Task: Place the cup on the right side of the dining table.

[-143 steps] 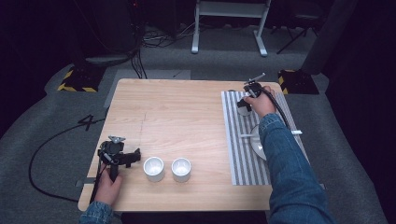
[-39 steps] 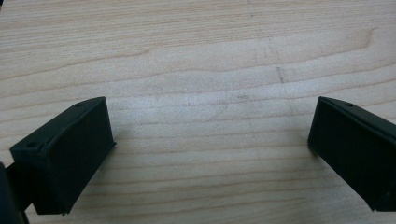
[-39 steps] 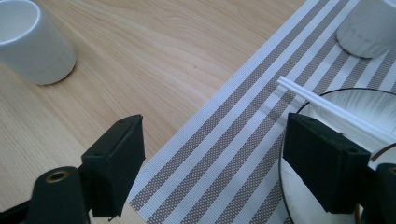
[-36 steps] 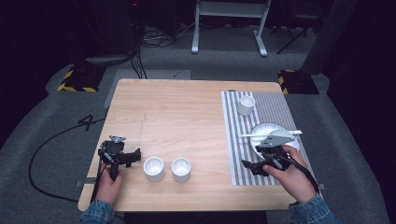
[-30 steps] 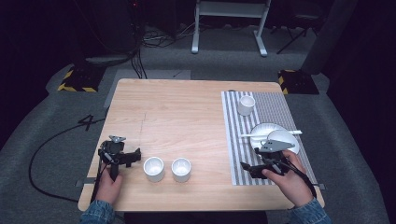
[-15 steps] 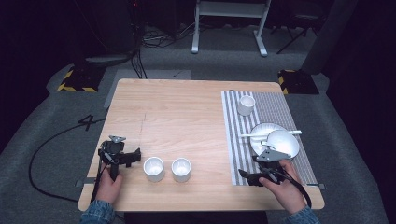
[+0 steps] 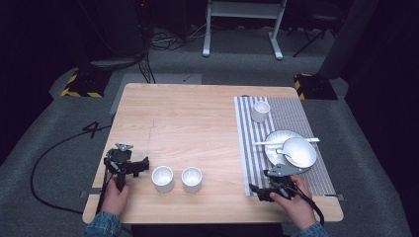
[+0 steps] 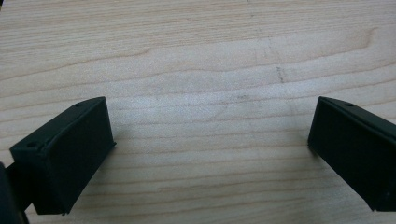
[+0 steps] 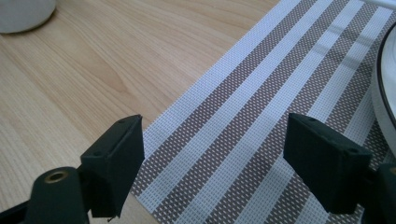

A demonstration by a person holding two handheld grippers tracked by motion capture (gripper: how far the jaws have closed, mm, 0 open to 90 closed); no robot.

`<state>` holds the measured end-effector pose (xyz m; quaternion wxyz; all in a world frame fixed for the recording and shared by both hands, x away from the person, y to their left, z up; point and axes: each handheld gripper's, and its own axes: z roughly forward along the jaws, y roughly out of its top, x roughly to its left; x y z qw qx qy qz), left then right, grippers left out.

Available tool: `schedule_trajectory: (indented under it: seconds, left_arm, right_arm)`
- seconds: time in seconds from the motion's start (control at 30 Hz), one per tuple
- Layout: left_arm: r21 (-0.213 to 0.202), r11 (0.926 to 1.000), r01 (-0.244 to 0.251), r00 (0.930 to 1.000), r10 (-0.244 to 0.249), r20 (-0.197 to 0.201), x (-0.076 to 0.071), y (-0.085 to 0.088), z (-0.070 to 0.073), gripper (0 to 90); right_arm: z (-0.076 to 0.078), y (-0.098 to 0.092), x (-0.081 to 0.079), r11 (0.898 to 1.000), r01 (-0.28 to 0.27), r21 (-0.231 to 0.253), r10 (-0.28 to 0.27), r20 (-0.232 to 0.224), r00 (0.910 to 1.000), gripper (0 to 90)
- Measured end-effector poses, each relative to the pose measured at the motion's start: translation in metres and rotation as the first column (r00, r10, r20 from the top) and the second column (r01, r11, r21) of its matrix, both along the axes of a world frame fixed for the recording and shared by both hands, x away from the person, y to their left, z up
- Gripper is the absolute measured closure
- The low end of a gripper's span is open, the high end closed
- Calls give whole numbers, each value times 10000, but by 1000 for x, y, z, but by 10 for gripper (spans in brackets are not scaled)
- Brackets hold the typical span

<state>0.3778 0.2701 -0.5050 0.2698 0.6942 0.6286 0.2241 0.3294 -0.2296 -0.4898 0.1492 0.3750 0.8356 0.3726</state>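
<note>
Right gripper point(image 7: 256, 191) is down low at the near edge of the striped placemat point(image 7: 257, 148), jaws apart with nothing between them; in the right gripper view point(image 9: 212, 161) we see bare mat weave and table point(image 9: 70, 84) between the pads. The jaws have just been opening a touch further, still empty.

What changed: about five seconds back that hand was at the far end of the mat, at the spot where the cup on the mat point(image 7: 260, 111) now stands. Since then it has come all the way back to the near edge and dropped toward the surface over the last second. We read that as one cup delivered and the hand free. Next pick is probably one of the two cups on the bare wood; both sit well to its left.

Left gripper point(image 7: 141, 166) hasn't budged across the frames. It sits just beside the left cup point(image 7: 162, 178), jaws wide, nothing in them; the left gripper view point(image 8: 210, 140) has plain wood between the pads.

Count:
- cups: three. One on the mat, plus the left cup and the right cup point(image 7: 191, 178) side by side on the wood near the front edge.
- plate point(image 7: 274, 148): one, on the mat.
- bowl point(image 7: 299, 151): one, on the plate.
- spoon point(image 7: 269, 142): one, white, lying across the plate beside the bowl.
- placemat: one.
</note>
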Motion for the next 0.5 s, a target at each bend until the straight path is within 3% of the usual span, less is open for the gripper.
schedule_trajectory:
  seconds: [0.27,0.5]
  left_arm:
    - [-1,10000,-1,10000,1,3,0,0,0,3]
    - [-6,10000,-4,10000,4,3,0,0,0,3]
  right_arm:
    - [-11,4,-3,9989,29,-477,-22,165,9999,179]
    - [-14,5,-4,9995,175,-253,-168,287,9994,154]
